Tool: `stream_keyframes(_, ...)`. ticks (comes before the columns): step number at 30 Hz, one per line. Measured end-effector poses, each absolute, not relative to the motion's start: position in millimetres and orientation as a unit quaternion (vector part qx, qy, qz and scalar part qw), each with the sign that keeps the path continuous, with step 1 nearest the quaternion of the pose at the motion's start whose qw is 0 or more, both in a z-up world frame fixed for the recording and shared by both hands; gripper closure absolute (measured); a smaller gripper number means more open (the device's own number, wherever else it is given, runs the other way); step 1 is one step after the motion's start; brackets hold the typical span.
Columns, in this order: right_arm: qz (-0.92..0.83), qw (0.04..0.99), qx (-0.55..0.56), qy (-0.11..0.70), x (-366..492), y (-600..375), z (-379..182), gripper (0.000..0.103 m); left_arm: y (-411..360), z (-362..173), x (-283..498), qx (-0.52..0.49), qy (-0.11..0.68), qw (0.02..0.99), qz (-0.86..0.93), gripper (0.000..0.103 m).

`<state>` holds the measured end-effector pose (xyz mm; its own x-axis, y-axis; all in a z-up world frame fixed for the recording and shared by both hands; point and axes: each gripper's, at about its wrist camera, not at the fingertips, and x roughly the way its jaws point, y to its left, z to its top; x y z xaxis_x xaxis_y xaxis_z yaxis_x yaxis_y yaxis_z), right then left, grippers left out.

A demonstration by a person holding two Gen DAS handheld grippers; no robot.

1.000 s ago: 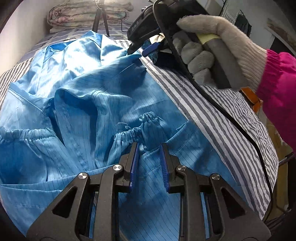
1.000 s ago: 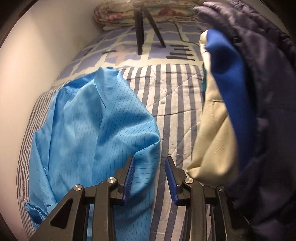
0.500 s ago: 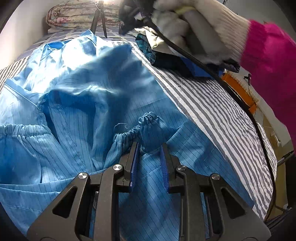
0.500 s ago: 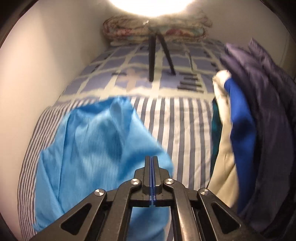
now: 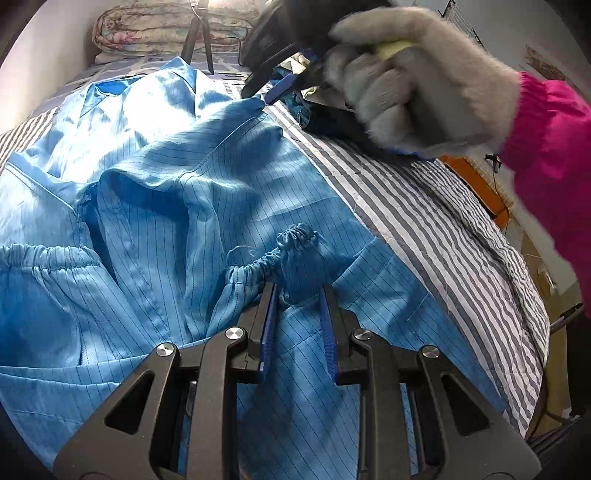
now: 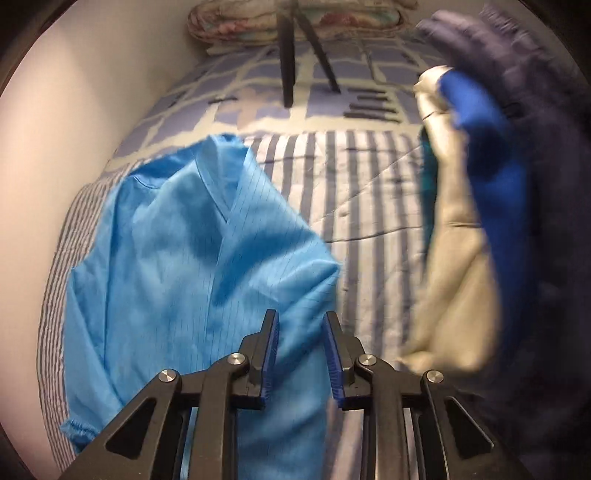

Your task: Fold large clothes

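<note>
A large light-blue pinstriped work coat [image 5: 192, 192] lies spread on a bed covered with a grey-and-white striped quilt [image 5: 436, 221], filling the left and centre of the left wrist view. Its collar sits at the upper left of that frame, and a gathered elastic cuff [image 5: 295, 243] is bunched just above the left tool [image 5: 298, 317] at lower centre. That tool's jaws stand narrowly apart over the cloth, with a fold of the sleeve rising between them; whether the pads press it cannot be told.

At the upper right of the same view, a hand in a grey knitted glove [image 5: 417, 74] with a pink sleeve [image 5: 550, 147] holds the right tool [image 5: 273, 88], whose tips meet the coat's shoulder edge.

In the blurred right wrist view the right tool [image 6: 301, 347] at lower centre is opening, its jaws narrowly apart above the coat's [image 6: 192, 266] edge, gripping nothing. A pile of dark navy, bright blue and beige clothes [image 6: 480, 221] fills the right side. Black tripod legs [image 6: 288, 62] stand at top centre, before a folded floral blanket [image 6: 295, 18].
</note>
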<state>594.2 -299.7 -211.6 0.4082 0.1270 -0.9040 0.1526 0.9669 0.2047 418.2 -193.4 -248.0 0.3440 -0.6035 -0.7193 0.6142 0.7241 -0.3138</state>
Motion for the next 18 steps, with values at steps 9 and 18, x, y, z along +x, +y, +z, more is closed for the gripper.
stream_keyframes(9, 0.035, 0.851, 0.132, 0.506, 605, -286, -204, 0.078, -195, -247, 415, 0.006, 0.435, 0.820, -0.371, 0.081)
stream_keyframes(18, 0.100, 0.876, 0.117, 0.458, 482, -285, -124, 0.071, -152, -195, 415, -0.050, 0.438, 0.808, -0.390, 0.080)
